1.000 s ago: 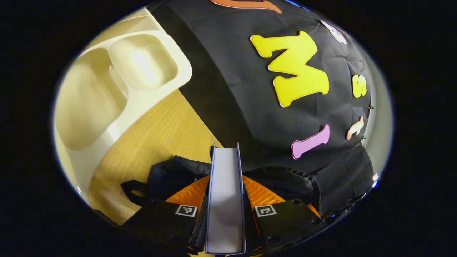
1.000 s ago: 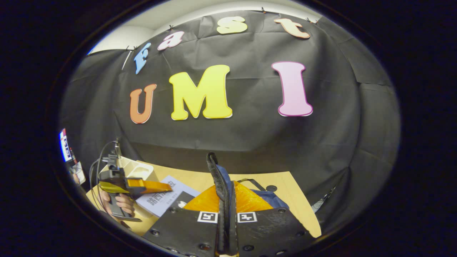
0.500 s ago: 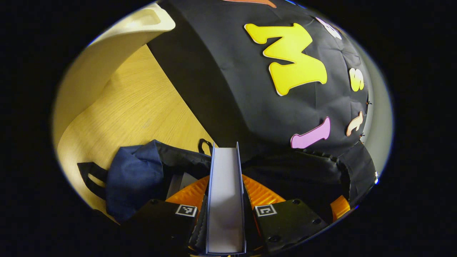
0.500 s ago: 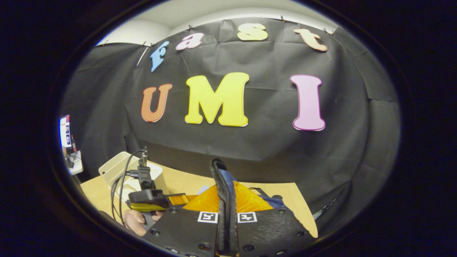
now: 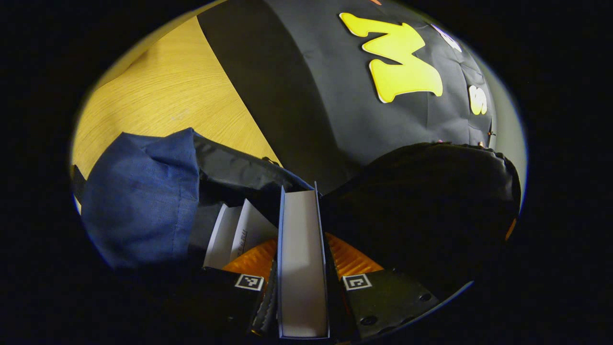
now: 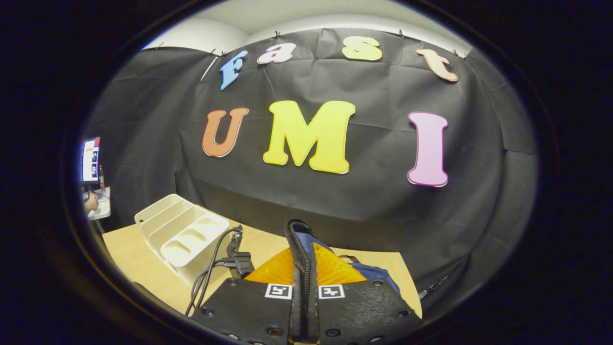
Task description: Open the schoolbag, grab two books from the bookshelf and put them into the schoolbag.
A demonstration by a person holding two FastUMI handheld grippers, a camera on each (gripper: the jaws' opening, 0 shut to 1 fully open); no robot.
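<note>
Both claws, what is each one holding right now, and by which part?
The left claw grips a book by its edge, over the open schoolbag. The right claw pinches the bag's zippered rim.

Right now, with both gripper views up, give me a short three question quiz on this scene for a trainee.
1. True or false: the left gripper is shut on a book.
2. Multiple choice: in the right gripper view, what do the right gripper's fingers press on? A) a pen B) the schoolbag's zipper edge C) a cup
3. Fill in: in the left gripper view, a second book already sits inside the open ____.

Key
1. True: both fingers press the book's covers.
2. B
3. schoolbag
</note>
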